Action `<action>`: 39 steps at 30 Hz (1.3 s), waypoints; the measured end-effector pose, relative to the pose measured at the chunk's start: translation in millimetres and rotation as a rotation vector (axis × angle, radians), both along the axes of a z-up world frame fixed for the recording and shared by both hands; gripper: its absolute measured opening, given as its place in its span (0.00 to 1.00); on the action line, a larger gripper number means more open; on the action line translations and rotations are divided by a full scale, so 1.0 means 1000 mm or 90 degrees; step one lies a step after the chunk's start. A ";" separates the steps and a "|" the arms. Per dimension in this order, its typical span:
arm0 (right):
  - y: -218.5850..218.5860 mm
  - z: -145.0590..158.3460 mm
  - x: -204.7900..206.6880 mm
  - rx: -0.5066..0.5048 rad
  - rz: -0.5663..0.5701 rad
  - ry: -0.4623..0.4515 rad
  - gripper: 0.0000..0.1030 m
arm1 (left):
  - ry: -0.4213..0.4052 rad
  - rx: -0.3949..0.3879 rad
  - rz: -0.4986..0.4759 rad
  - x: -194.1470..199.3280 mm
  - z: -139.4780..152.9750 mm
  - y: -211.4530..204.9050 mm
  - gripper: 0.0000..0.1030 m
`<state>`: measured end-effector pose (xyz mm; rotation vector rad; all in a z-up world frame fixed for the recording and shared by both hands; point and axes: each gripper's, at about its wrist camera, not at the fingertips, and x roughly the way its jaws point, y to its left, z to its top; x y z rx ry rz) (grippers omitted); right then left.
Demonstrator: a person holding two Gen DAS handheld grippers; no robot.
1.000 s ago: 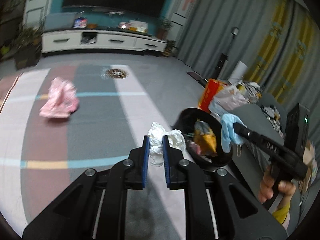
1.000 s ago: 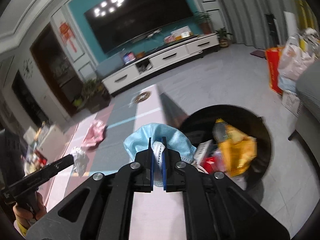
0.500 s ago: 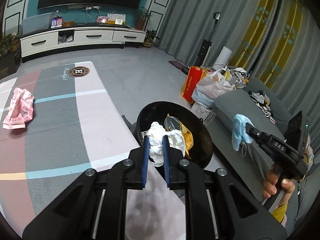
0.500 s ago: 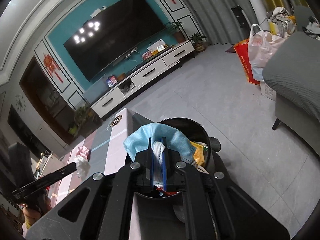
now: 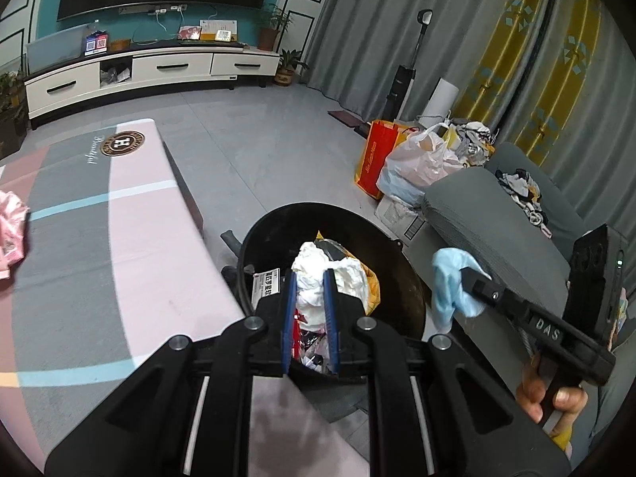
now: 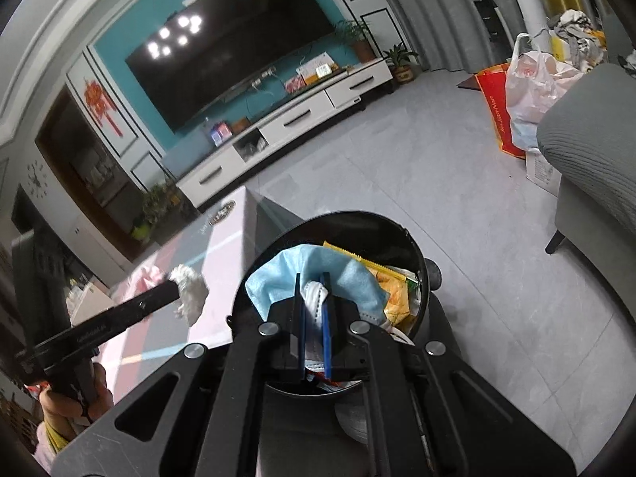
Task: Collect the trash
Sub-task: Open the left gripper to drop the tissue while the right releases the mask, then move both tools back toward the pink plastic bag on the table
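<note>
My left gripper (image 5: pixel 309 278) is shut on a crumpled white tissue (image 5: pixel 318 274) and holds it over the round black trash bin (image 5: pixel 409 278), which holds a yellow wrapper and other rubbish. My right gripper (image 6: pixel 313 284) is shut on a light blue face mask (image 6: pixel 318 266) above the same bin (image 6: pixel 413 246). The right gripper with the mask (image 5: pixel 453 282) shows at the bin's right side in the left wrist view. The left gripper with the tissue (image 6: pixel 190 288) shows left of the bin in the right wrist view.
The bin stands on the floor by the edge of a low table with a pink and grey striped mat (image 5: pixel 119 238). A pink crumpled wrapper (image 5: pixel 10 218) lies at the mat's left. A grey sofa (image 5: pixel 497 230), bags (image 5: pixel 413 167) and a TV cabinet (image 5: pixel 151 71) surround.
Both grippers have moved toward the bin: the left with the tissue from over the mat to above the bin, the right with the mask closer over the bin's opening.
</note>
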<state>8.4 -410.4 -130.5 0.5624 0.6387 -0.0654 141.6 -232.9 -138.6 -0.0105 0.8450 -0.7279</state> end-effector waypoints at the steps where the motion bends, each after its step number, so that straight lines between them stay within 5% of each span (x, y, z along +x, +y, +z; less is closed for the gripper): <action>1: 0.001 -0.002 0.002 -0.002 0.003 0.004 0.07 | 0.002 0.002 -0.001 0.002 -0.003 -0.004 0.14; 22: 0.019 -0.029 0.038 -0.030 0.002 0.099 0.08 | 0.045 0.100 -0.036 0.028 -0.055 -0.041 0.16; 30: 0.027 -0.039 0.045 -0.034 0.020 0.135 0.14 | 0.045 0.098 -0.022 0.031 -0.057 -0.033 0.31; 39: 0.025 -0.038 0.044 -0.032 0.009 0.134 0.18 | 0.040 0.083 -0.014 0.033 -0.050 -0.020 0.36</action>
